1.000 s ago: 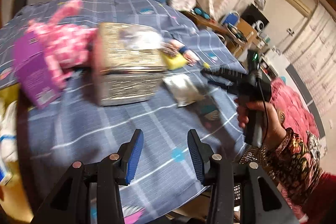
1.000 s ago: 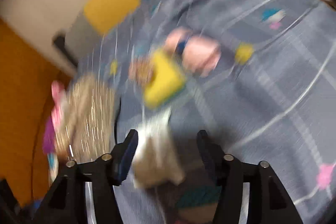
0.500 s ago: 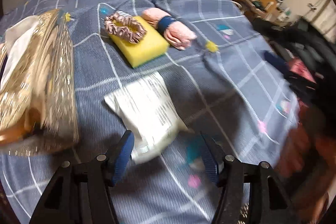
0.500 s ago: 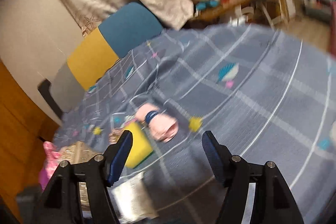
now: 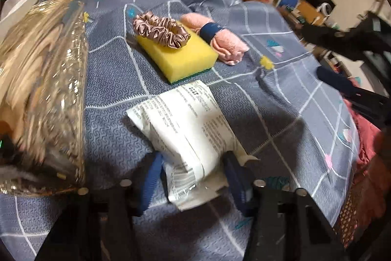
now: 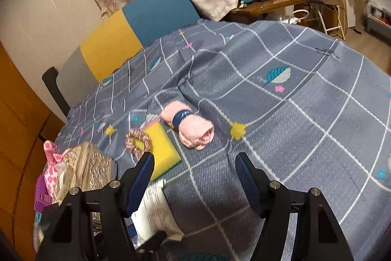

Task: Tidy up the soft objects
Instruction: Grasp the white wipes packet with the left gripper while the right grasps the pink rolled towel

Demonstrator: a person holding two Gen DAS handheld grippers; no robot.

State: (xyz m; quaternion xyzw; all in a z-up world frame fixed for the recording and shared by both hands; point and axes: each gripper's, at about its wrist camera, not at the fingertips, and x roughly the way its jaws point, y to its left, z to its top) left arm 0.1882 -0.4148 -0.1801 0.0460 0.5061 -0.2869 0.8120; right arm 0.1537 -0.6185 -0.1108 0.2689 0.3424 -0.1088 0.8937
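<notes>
Landmark: white packet [image 5: 185, 129] lying on the grey checked surface [image 5: 281, 99]; long axis running away from the left gripper [image 5: 193, 177]
Left gripper: jaws just closing, straddling the packet's near end; nearer hand
Right gripper [image 6: 195, 177]: wide, empty, right of the packet
Beyond packet: yellow sponge [image 5: 180, 53]

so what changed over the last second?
Left gripper swung in from the bed's near edge, came down over the white packet, fingers closing around it. Right gripper lifted off the packet, open. Sponge, scrunchie, pink towel roll unmoved.
</notes>
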